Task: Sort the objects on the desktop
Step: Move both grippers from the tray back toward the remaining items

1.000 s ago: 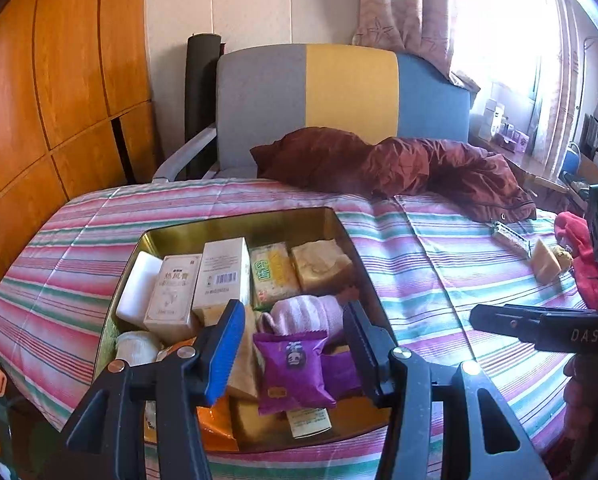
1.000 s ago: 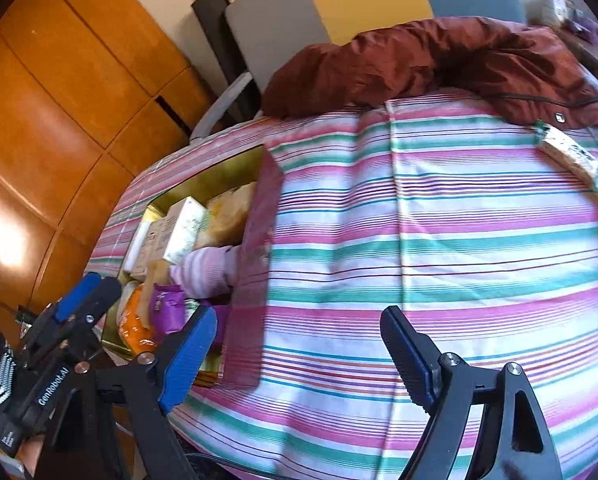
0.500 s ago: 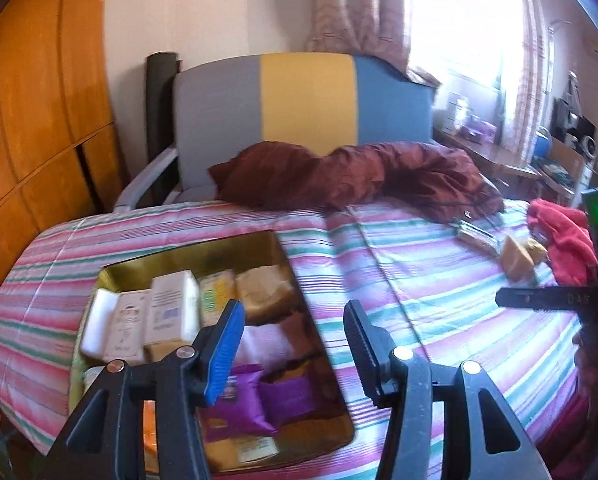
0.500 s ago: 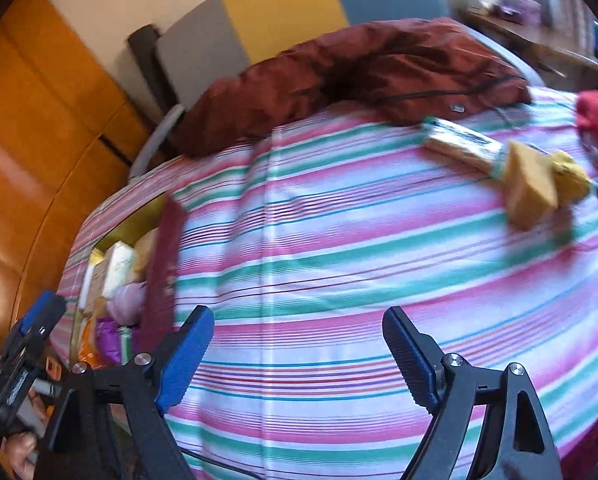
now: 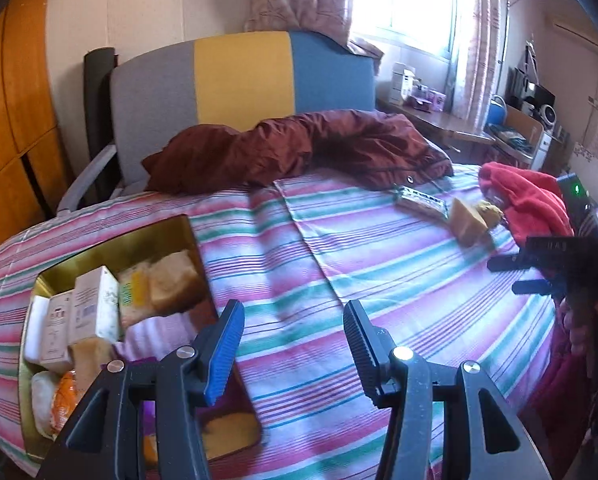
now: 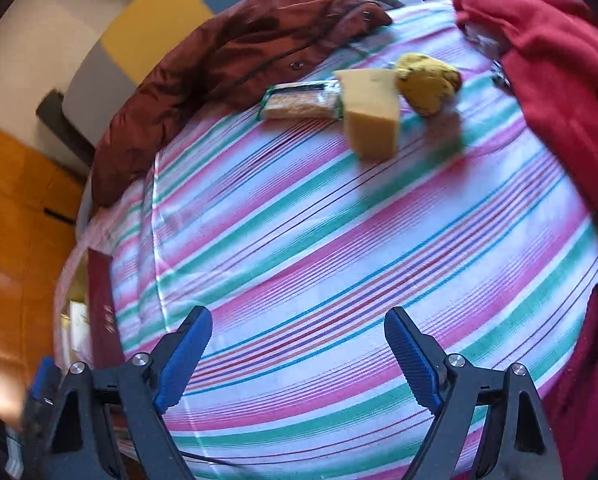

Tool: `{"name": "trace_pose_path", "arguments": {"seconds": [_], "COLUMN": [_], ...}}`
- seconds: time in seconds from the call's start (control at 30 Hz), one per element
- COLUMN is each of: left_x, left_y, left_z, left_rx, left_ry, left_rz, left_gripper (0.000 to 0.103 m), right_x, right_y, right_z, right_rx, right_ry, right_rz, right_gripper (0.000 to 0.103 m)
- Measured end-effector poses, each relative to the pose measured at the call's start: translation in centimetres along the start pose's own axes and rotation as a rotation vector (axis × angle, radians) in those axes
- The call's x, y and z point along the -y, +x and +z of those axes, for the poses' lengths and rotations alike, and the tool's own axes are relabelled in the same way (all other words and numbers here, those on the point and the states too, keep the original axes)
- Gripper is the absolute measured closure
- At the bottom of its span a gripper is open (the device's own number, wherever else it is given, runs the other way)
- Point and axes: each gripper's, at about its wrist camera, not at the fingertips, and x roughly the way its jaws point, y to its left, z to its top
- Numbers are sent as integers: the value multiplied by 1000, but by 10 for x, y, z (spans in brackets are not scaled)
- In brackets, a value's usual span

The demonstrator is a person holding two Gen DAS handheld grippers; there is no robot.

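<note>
Three loose things are lying together on the far right of the striped cloth [image 5: 379,280] in the left wrist view: a wrapped biscuit bar [image 5: 421,203], a tan wedge block [image 5: 467,222] and a small yellow lump [image 5: 490,212], just beside a red garment [image 5: 531,204]. The gold tin [image 5: 99,246] at the near left is holding boxes and packets already. The left gripper [image 5: 293,350] is hanging over bare cloth beside the tin, its jaws part open and gripping nothing. The right gripper [image 5: 539,272] is showing at the right edge, blurred.

Looking along the right wrist view, the right gripper [image 6: 295,354] is standing released, its jaws having just been opening wider, with only striped cloth [image 6: 299,240] between them. The biscuit bar [image 6: 303,101] is touching the wedge block [image 6: 373,114], and the yellow lump [image 6: 427,80] is sitting against the wedge's far corner, well ahead of the fingertips.

I judge the wedge light and fairly stiff, perhaps sponge or soap, so it should be squeezed across its flat faces, not its sloped edge. The bar looks crumbly under slick film; it wants a gentle pinch across its narrow width at the middle. The lump looks soft and will squash, so any hold should do.
</note>
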Motion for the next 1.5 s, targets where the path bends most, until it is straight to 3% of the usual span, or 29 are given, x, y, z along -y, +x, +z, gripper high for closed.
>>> {"name": "trace_pose_path", "arguments": {"seconds": [0.27, 0.73, 0.97, 1.27, 1.5], "left_x": [3, 17, 28, 42, 70], "left_y": [10, 35, 49, 76, 97], "left_z": [2, -2, 8, 22, 44], "left_rx": [-24, -96, -113, -155, -171], "left_ry": [-8, 8, 8, -1, 20], "left_rz": [-17, -50, -82, -108, -182], "left_gripper": [51, 51, 51, 51, 51], "right_x": [30, 62, 76, 94, 111], "right_y": [-28, -30, -30, -13, 15], "right_z": [12, 52, 82, 110, 133], "right_rx": [96, 174, 248, 238, 211], "right_ry": [92, 223, 274, 296, 315], "right_rz": [-20, -40, -76, -112, -94], "right_gripper": [12, 12, 20, 21, 22]}}
